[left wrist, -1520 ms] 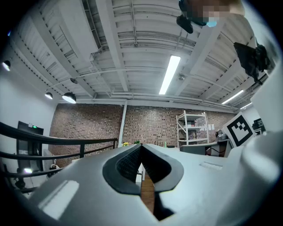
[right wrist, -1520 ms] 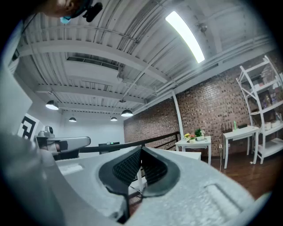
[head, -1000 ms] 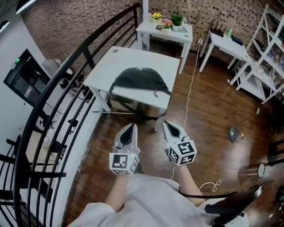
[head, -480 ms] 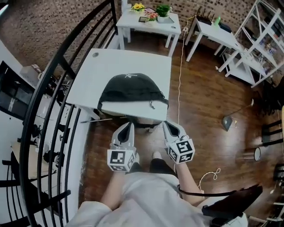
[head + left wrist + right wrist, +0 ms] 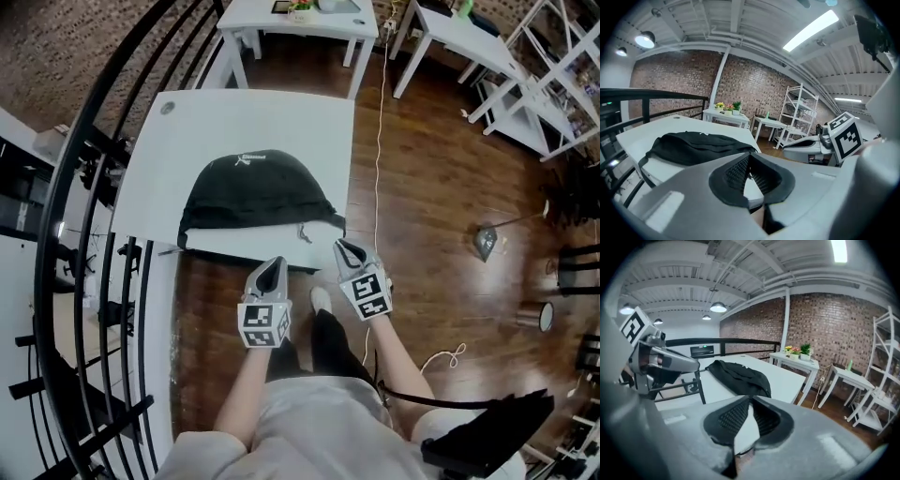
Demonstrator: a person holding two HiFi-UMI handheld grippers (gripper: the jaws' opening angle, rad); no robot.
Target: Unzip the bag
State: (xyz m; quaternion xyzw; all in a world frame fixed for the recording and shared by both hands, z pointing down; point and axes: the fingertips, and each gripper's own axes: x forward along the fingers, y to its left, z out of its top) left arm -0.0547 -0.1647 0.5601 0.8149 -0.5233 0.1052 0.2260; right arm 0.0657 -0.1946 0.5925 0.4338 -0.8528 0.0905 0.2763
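A black bag [image 5: 254, 192] lies flat on the white table [image 5: 234, 117], near its front edge, with a zipper pull [image 5: 303, 232] hanging at its front right. The same bag [image 5: 696, 146] shows in the left gripper view and again, as the bag [image 5: 739, 376], in the right gripper view. My left gripper [image 5: 275, 267] hovers just short of the table's front edge, shut and empty. To its right, my right gripper [image 5: 343, 249] is level with that edge near the bag's right corner, also shut with nothing held. Neither touches the bag.
A black metal railing [image 5: 89, 234] runs along the left of the table. Behind stand two more white tables [image 5: 300, 19] and a white shelf rack [image 5: 562, 75]. A cable [image 5: 380, 141] trails over the wooden floor on the right, near a dustpan [image 5: 487, 242].
The person has walked up to the table: the bag and table have drawn nearer in the head view. Both grippers stay shut and now reach the table's front edge.
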